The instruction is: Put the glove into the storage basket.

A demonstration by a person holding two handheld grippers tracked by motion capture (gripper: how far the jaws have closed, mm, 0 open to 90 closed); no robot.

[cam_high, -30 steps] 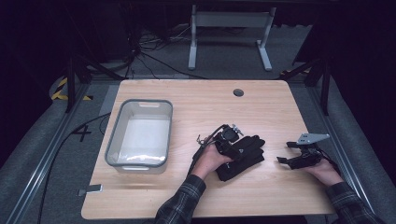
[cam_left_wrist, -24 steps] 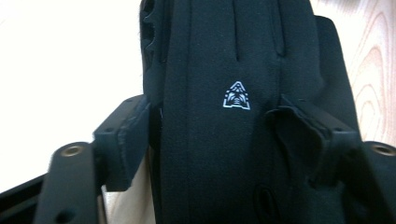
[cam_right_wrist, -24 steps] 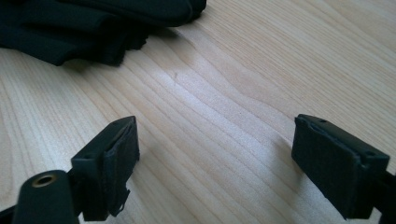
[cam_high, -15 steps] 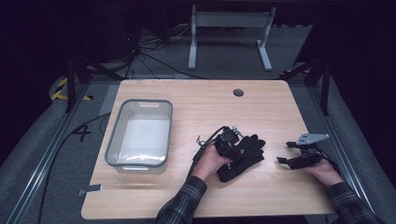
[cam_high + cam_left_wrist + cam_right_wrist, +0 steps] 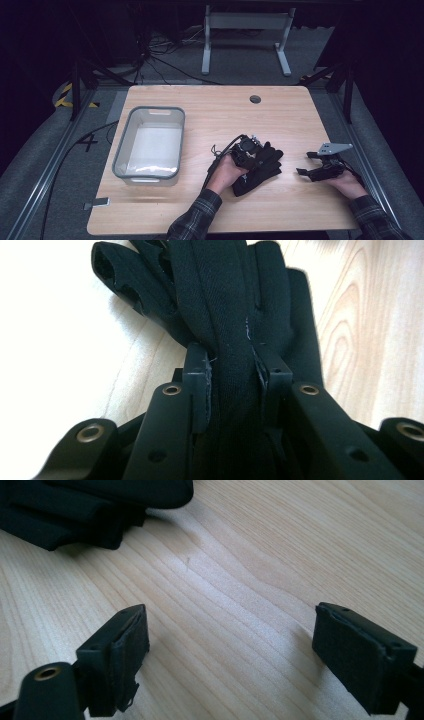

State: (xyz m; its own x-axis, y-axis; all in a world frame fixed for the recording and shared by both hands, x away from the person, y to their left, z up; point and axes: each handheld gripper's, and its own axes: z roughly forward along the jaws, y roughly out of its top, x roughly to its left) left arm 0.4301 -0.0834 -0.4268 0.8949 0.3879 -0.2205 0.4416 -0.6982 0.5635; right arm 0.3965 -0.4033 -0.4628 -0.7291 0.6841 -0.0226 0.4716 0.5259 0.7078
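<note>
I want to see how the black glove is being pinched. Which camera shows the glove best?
The left gripper view: the black glove sits up close, squeezed between the left gripper's jaws, which have just been closing. The high view shows it small on the table. The right gripper view catches just an edge.

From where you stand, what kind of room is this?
Probably a lab or recording workshop: a wooden table on dark carpet, loose cables on the floor behind it, and a metal frame stand beyond.

lab: floor cables [image 5: 150,55], rig frame [image 5: 245,30]
</note>
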